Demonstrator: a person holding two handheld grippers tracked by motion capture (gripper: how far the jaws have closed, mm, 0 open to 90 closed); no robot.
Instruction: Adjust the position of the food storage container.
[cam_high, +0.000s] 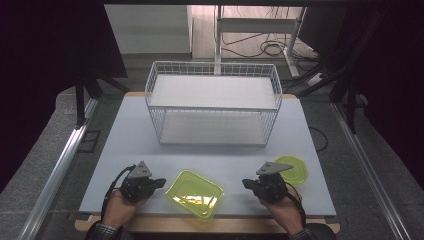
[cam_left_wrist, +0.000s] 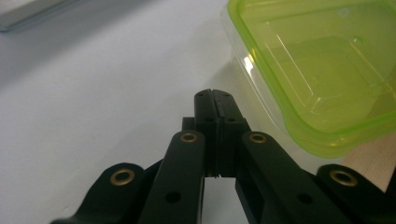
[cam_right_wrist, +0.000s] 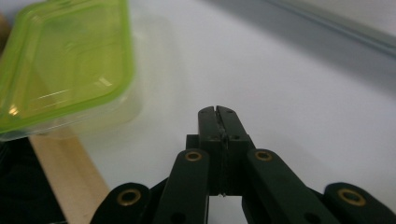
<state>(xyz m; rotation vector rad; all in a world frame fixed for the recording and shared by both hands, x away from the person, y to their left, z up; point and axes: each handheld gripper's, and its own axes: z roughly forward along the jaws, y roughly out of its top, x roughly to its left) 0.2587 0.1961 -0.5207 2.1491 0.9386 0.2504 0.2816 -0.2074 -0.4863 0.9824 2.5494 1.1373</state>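
Both your grippers are closed on nothing — the green container (cam_high: 194, 193) lies at the table's near edge between them, just right of your left gripper (cam_high: 159, 183), the nearer one.

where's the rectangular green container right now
In the high view the rectangular green container sits on the table's near edge, between the left claw and right claw, touching neither.

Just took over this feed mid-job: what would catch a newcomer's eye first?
The bright green rectangular container at the table's near edge, between the two hands. Behind it, mid-table, stands a white wire basket rack, and a green octagonal lid lies beside the right hand-held gripper.
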